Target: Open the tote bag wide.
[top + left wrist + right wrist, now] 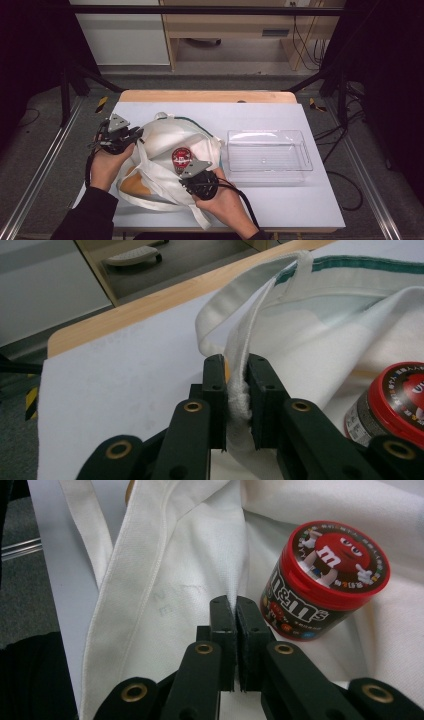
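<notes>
- The left hand-held gripper point(134, 134) is closed on a strap point(239, 390) of the white cloth bag point(165, 150); in the left gripper view the strap is seen bunched and pinched between the two jaws, with only its thickness keeping them apart.
- From that grip the strap is seen running up and away from the left hand-held gripper to the bag's green-trimmed rim point(360, 265).
- The right hand-held gripper point(234, 602) is closed almost completely on a fold of the bag's cloth point(200, 565), which is nipped at the jaw tips.
- A red-lidded candy tub point(322, 580) is seen lying tilted on the bag's cloth, just beside the right hand-held gripper's jaws, on their right in the right gripper view, untouched by them.
- In the high view the bag is spread on the surface point(280, 200) between the two hand-held grippers, with the tub point(181, 159) just ahead of the right one.
- A clear plastic tray point(269, 155) is placed on the surface beyond the right hand-held gripper, apart from the bag.
</notes>
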A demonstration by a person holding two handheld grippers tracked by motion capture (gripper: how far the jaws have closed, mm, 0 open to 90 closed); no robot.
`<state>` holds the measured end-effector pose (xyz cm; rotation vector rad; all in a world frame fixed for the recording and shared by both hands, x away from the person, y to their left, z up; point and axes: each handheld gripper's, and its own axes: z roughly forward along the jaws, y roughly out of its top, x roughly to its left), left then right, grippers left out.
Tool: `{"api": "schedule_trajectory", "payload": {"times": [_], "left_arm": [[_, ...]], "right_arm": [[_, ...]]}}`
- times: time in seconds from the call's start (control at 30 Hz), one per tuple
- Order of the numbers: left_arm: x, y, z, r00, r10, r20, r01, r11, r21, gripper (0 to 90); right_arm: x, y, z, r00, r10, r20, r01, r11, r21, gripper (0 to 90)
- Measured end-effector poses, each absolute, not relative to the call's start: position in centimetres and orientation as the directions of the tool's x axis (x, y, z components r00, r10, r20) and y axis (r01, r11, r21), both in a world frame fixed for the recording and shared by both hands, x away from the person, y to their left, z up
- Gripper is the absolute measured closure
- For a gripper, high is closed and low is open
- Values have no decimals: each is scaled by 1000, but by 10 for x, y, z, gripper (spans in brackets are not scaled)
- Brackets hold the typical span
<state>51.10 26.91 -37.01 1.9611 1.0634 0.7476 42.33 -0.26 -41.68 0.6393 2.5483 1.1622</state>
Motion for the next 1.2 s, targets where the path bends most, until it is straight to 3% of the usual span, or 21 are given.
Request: {"api": "schedule_trajectory", "payload": {"times": [1.2], "left_arm": [[510, 271, -413, 490, 866, 102, 465, -359, 809, 804]], "right_arm": [[393, -10, -453, -889, 449, -95, 244, 639, 729, 890]]}}
